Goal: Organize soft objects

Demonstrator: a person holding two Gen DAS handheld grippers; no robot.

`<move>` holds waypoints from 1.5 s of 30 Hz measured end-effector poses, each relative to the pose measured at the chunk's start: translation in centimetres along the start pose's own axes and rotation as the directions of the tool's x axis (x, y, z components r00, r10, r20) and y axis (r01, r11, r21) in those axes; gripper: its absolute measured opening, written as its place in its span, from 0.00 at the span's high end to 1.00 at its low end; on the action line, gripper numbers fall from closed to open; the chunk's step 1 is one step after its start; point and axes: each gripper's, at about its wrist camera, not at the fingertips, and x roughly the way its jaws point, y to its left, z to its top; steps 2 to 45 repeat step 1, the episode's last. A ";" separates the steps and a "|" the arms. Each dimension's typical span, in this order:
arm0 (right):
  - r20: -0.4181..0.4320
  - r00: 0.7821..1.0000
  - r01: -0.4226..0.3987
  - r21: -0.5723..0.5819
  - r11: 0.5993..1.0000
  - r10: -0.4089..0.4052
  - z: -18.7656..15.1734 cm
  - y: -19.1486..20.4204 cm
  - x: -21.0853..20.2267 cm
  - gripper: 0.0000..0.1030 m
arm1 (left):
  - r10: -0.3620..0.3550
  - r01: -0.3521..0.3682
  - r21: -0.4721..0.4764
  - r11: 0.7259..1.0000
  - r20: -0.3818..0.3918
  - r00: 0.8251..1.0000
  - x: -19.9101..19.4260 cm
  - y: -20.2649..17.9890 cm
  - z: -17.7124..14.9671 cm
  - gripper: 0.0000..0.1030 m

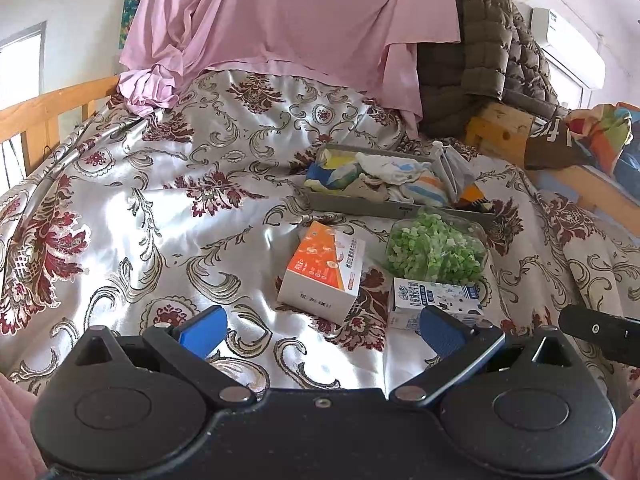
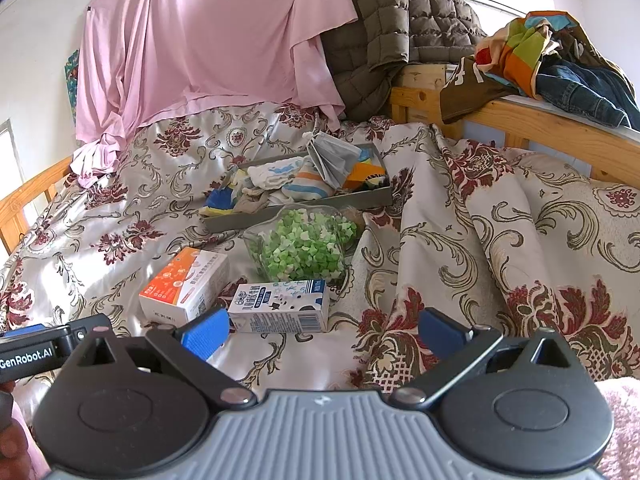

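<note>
Slippery satin bedspread sags under the grey tray of socks at twelve o'clock, so both wide-open, empty fingers risk tipping the heaped tray when reaching in.

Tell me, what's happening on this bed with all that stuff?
A person holds two grippers over the bed. The left gripper and right gripper are both open and hold nothing. The grey tray already holds small folded cloths. In front of it lie a clear bag of green bits, an orange box and a milk carton.
</note>
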 end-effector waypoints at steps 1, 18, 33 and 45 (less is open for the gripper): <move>0.000 1.000 0.000 0.000 1.000 0.000 0.0 0.0 0.0 0.00 | -0.001 0.001 0.001 1.000 -0.001 1.000 0.0 0.0 0.0 0.01; 0.000 1.000 0.000 0.000 1.000 0.000 0.0 0.0 0.0 0.00 | -0.001 0.001 0.001 1.000 -0.001 1.000 0.0 0.0 0.0 0.01; 0.000 1.000 0.000 0.000 1.000 0.000 0.0 0.0 0.0 0.00 | -0.001 0.001 0.001 1.000 -0.001 1.000 0.0 0.0 0.0 0.01; 0.000 1.000 0.000 0.000 1.000 0.000 0.0 0.0 0.0 0.00 | -0.001 0.001 0.001 1.000 -0.001 1.000 0.0 0.0 0.0 0.01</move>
